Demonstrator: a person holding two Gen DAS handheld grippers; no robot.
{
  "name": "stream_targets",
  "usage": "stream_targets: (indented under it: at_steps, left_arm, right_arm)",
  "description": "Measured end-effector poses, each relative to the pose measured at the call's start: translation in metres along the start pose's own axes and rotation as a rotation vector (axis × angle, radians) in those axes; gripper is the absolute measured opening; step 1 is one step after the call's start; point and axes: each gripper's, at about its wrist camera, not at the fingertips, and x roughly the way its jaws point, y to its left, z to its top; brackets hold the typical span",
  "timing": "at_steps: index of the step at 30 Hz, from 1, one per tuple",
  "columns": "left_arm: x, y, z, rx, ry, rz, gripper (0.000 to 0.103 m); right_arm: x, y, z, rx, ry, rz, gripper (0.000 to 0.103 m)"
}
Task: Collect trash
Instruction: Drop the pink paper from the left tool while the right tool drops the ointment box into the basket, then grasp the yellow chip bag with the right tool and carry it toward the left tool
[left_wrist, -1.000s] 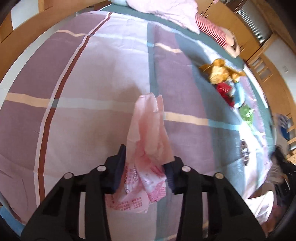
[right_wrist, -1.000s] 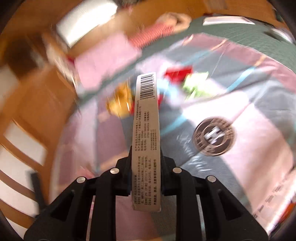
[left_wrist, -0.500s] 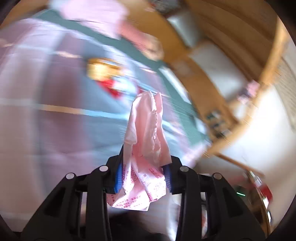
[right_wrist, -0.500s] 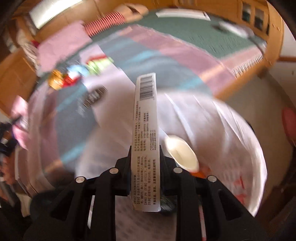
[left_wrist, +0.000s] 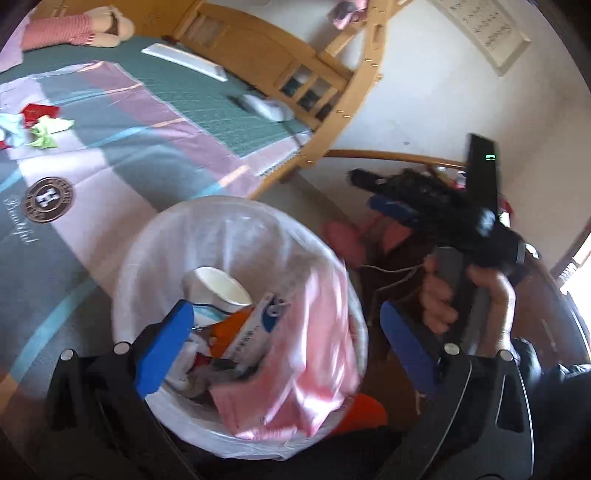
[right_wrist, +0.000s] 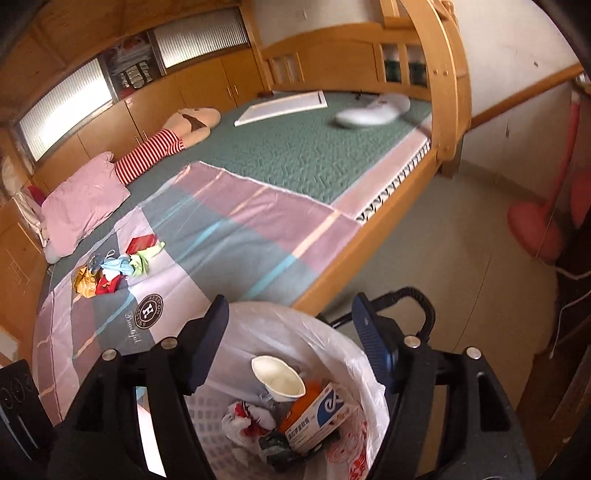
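Observation:
A trash bin lined with a white bag (left_wrist: 147, 251) (right_wrist: 325, 332) stands on the floor beside the bed. It holds a paper cup (left_wrist: 221, 286) (right_wrist: 277, 376), a white and blue box (right_wrist: 321, 417) and crumpled wrappers. My left gripper (left_wrist: 288, 343) is open above the bin, and the pink plastic bag (left_wrist: 306, 354) lies loose over the bin's rim between the fingers. My right gripper (right_wrist: 291, 336) is open and empty above the bin. A pile of trash (right_wrist: 114, 266) (left_wrist: 33, 125) lies on the bed sheet.
The bed has a striped sheet (right_wrist: 229, 229), a pink pillow (right_wrist: 81, 199), a striped plush doll (right_wrist: 166, 144) and a white board (right_wrist: 284, 105). The wooden bed frame (right_wrist: 443, 92) stands close to the bin. A pink fan base (right_wrist: 535, 229) stands on the floor at right.
Both grippers swung from the bed to above the bin and opened. The left let go of the pink bag; the right let go of the box, which now lies in the bin.

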Motion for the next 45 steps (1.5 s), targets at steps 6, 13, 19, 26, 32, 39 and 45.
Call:
stream_targets:
  at_steps: [6,13,19,26,32,39,45]
  left_arm:
    - [-0.086,0.081,0.014,-0.322,-0.274,0.1,0.1]
    - [-0.232,0.181,-0.027,-0.823,-0.462,0.857,0.1]
    - [-0.286,0.215,-0.083,-1.14,-0.644,0.769,0.1]
    - [-0.305,0.218,-0.099,-1.136,-0.66,0.727,0.1]
    - [-0.313,0.218,-0.106,-1.168,-0.684,0.722,0.1]
    - [-0.325,0.215,-0.118,-1.212,-0.758,0.771,0.1]
    - [-0.34,0.211,-0.136,-1.262,-0.815,0.803,0.1]
  right_arm:
    - [0.009,0.056,0.008,-0.14,-0.037,0.064,0.077]
    - [0.065,0.214,0.018,-0.305,-0.017,0.32,0.077]
    - [0.161,0.353,0.02,-0.164,0.198,0.539,0.078]
    - [0.263,0.441,0.014,-0.072,0.332,0.425,0.077]
    - [0.274,0.444,0.002,-0.043,0.35,0.454,0.023]
    - [0.169,0.426,-0.047,-0.131,0.361,0.765,0.011]
    - [0.147,0.427,-0.118,-0.164,0.65,0.921,0.011]
